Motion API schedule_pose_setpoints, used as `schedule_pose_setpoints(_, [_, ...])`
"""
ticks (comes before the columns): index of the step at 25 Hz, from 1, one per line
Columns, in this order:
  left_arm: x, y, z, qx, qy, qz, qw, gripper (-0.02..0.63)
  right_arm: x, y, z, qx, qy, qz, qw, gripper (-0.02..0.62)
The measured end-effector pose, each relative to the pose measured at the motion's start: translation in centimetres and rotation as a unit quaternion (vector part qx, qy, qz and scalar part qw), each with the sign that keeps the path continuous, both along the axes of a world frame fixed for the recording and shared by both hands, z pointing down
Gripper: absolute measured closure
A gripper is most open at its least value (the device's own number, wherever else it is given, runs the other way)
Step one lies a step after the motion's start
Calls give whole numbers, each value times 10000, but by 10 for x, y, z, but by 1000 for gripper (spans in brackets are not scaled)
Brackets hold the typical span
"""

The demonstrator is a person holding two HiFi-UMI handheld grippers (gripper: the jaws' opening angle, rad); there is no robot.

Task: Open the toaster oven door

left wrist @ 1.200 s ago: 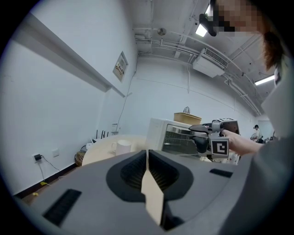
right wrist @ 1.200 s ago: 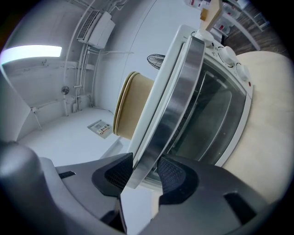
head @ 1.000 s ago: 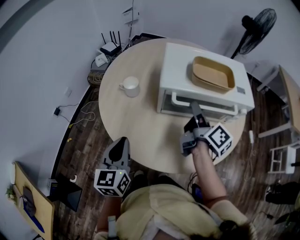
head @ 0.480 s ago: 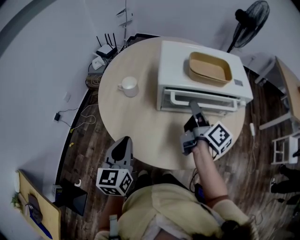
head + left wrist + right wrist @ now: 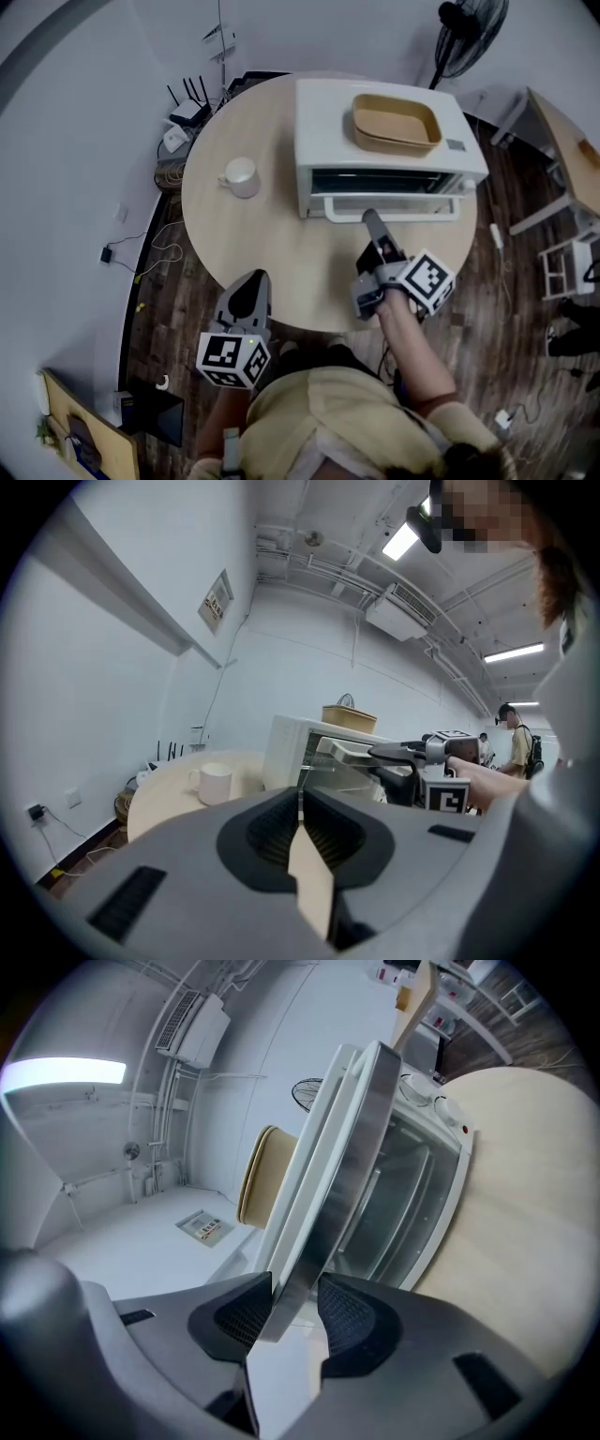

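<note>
Hanging just off the round table's (image 5: 246, 246) near edge, the left gripper (image 5: 249, 284) has its fingers pressed together on nothing. Farther in, the right gripper (image 5: 368, 217) pinches the top edge of the toaster oven door (image 5: 412, 204), which tilts partly open. A tan tray (image 5: 396, 124) sits atop the toaster oven (image 5: 328, 122), with a white mug (image 5: 240, 176) to its left.
</note>
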State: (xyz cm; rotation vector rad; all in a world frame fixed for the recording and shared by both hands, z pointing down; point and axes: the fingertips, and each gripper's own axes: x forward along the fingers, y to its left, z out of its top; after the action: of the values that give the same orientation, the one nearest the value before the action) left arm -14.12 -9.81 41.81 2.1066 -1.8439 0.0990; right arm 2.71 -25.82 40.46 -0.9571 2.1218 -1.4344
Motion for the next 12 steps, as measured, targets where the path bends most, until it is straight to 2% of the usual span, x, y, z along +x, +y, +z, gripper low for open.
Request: schedule_pose_setpoints(12, [26,-15,0,3,22,668,9978,604,7,33,12,-60,56,153,9998,445])
